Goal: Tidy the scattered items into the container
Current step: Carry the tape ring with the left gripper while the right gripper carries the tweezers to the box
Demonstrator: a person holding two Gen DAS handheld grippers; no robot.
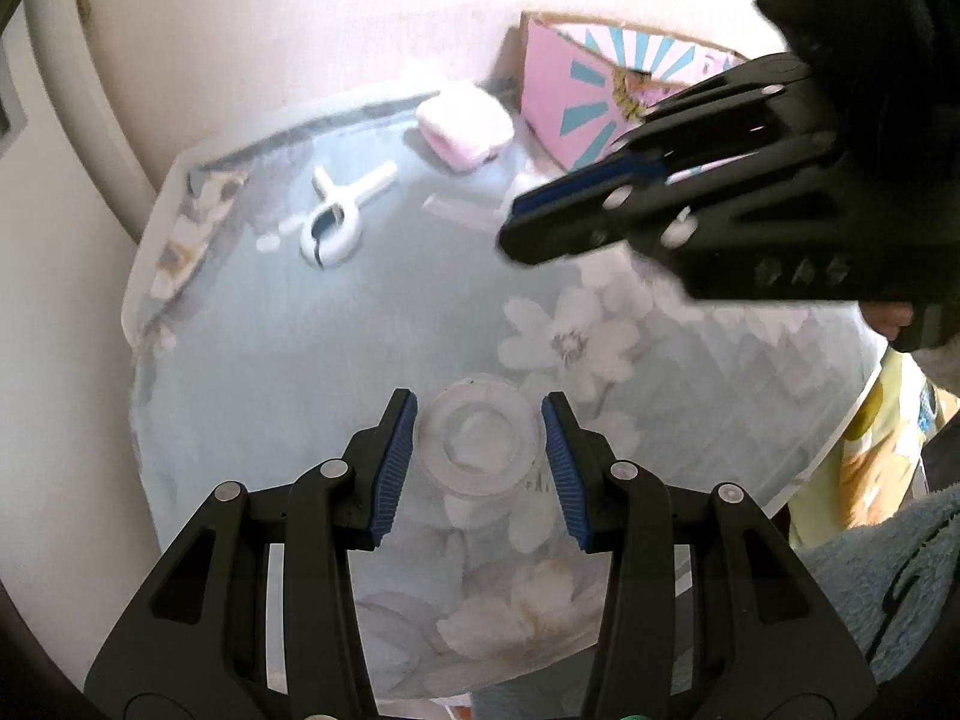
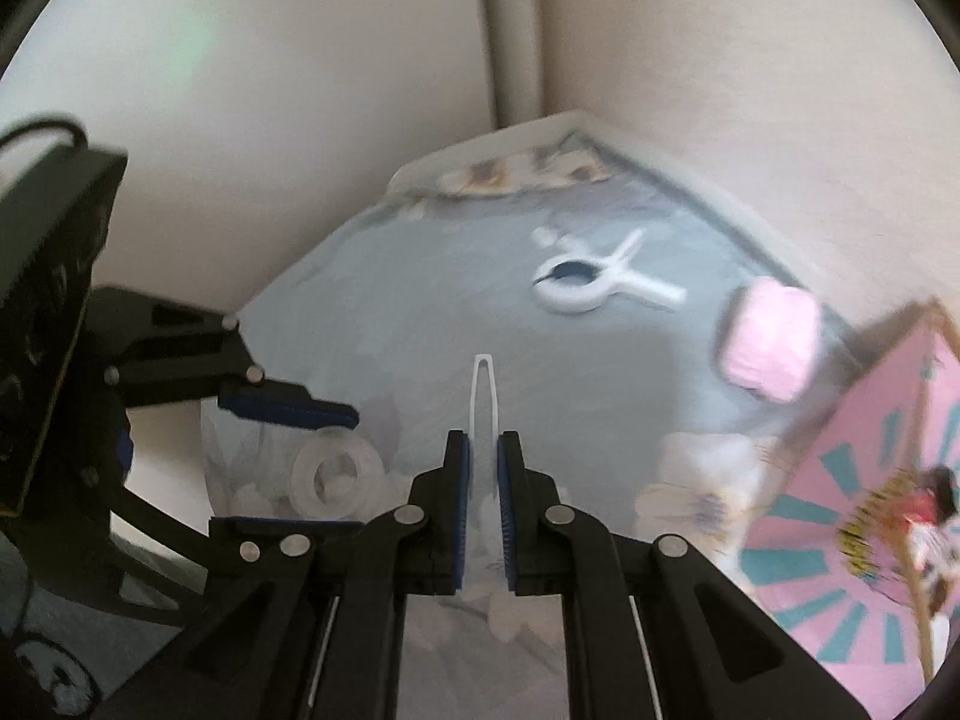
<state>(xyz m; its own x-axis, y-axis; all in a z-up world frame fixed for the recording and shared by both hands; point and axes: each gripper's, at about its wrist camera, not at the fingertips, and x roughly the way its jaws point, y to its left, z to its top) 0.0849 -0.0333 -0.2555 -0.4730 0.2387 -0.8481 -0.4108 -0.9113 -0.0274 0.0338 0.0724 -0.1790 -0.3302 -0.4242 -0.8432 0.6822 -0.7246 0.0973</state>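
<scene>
Left gripper [image 1: 479, 459] standing open, straddling clear tape roll [image 1: 478, 445] on floral tabletop [image 1: 300, 330]. Right gripper [image 2: 483, 501] pinching white tweezers [image 2: 483, 396]. Pink box [image 2: 852, 498] sitting at right, white clip [image 2: 591, 282] beyond.

Floral blue tablecloth [image 1: 252, 324], white clamp [image 1: 336, 222], clear tape roll [image 1: 477, 444], pink pouch [image 1: 465, 126], pink box [image 1: 576, 90]

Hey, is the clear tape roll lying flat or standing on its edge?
Lying flat. The clear plastic tape roll shows its round face and centre hole upward on the floral tablecloth, between the open left gripper fingers.
</scene>
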